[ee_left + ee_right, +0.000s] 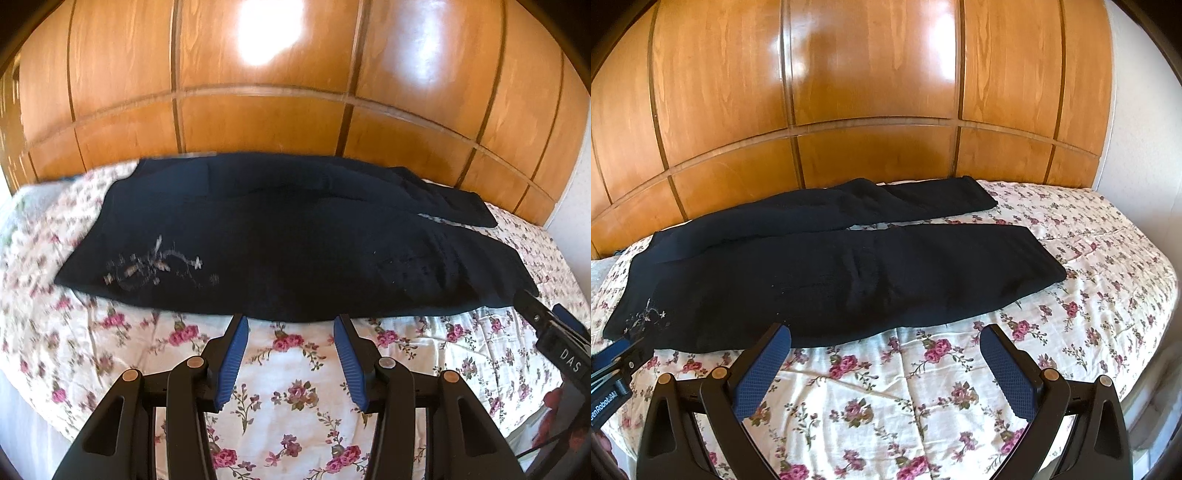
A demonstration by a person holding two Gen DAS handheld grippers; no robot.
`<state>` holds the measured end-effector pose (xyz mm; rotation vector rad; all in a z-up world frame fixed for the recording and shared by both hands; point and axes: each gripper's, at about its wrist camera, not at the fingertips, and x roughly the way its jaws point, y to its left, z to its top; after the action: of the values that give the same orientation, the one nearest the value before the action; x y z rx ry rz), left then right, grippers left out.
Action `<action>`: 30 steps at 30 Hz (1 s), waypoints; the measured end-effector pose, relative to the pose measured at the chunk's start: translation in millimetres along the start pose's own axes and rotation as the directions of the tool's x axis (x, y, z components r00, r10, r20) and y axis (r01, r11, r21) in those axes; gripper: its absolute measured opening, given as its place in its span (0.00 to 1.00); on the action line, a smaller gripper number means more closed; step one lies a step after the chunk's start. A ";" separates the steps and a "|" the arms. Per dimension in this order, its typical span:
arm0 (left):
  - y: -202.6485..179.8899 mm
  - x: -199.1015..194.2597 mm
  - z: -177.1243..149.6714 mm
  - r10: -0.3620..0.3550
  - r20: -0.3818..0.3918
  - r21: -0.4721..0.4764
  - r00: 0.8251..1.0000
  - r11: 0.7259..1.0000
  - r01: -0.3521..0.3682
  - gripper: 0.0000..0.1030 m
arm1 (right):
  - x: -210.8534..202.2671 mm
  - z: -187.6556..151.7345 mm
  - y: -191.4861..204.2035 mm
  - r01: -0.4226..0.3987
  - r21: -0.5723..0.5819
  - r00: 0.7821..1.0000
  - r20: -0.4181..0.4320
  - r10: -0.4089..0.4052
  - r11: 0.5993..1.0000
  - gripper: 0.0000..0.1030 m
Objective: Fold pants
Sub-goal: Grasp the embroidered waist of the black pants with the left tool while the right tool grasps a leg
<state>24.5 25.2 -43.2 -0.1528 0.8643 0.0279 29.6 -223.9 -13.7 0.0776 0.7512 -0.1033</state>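
I saw the dark navy pants with pale floral embroidery [280,240] spread flat across the bed with its white, rose-printed sheet [295,373], lying along the far edge against the glossy wooden panelled headboard [258,110], the two legs reaching toward the bed's right side. My left gripper [291,332] hung released, its blue-padded fingers spread just short of the pants' near hem. My right gripper [886,343] was likewise released above the sheet near the bed's front edge, holding nothing.

Bright glare on glossy wooden panels [269,33], possibly sunlight; fisheye-bent, left-blurred edges.
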 end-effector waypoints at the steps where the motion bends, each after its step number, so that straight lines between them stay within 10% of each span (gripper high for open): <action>1: 3.6 3.9 -0.4 -0.014 -0.017 -0.018 1.000 1.000 0.014 0.48 | 3.1 0.8 -3.9 -0.007 0.008 1.000 0.000 0.007 1.000 1.00; 15: 78.6 39.1 -6.0 -0.127 -0.051 -0.266 0.991 0.958 0.109 0.48 | 56.9 -2.5 -85.1 -0.135 0.219 0.986 -0.071 0.154 0.966 1.00; 30: 181.4 57.9 -26.8 -0.162 0.078 -0.543 0.984 0.821 0.178 0.48 | 107.8 -27.4 -190.5 -0.366 0.701 0.905 0.115 0.410 0.612 0.66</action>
<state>26.2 198.5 -126.6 -0.7713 0.7922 0.1117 66.2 -417.1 -113.8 1.0033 0.6984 0.0333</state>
